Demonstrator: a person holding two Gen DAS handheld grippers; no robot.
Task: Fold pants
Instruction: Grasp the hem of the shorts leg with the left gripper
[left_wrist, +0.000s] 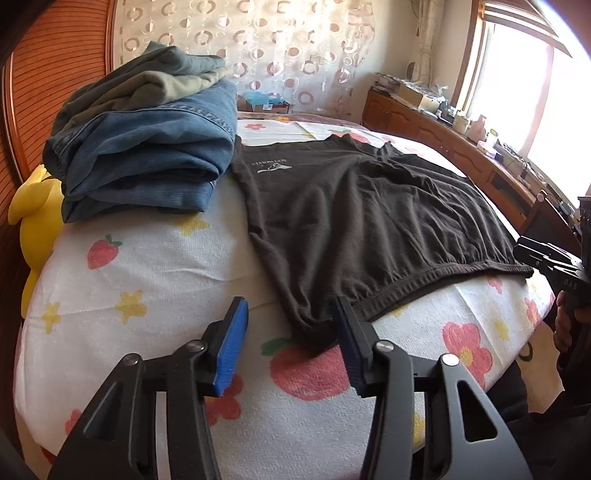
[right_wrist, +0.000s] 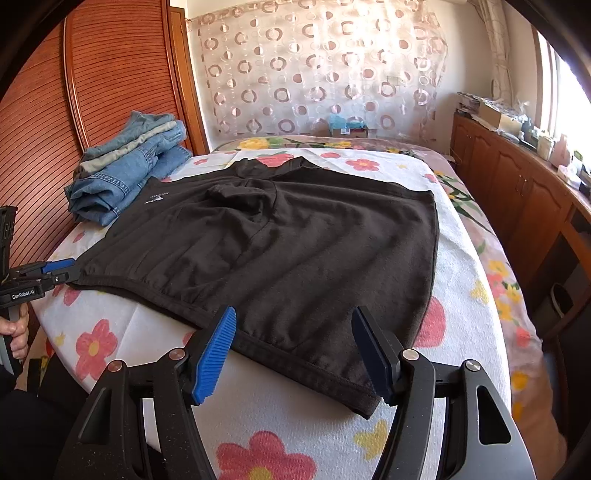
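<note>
My jaws are standing apart at the waistband of the dark pants (right_wrist: 295, 251).
Left gripper (left_wrist: 290, 339) and right gripper (right_wrist: 295, 350) are each straddling a lower corner.

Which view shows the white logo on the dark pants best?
Left wrist: the logo is larger there, with the lettering and emblem distinct, next to the jeans. Right wrist shows it only as a small white smudge at the far left of the pants.
</note>
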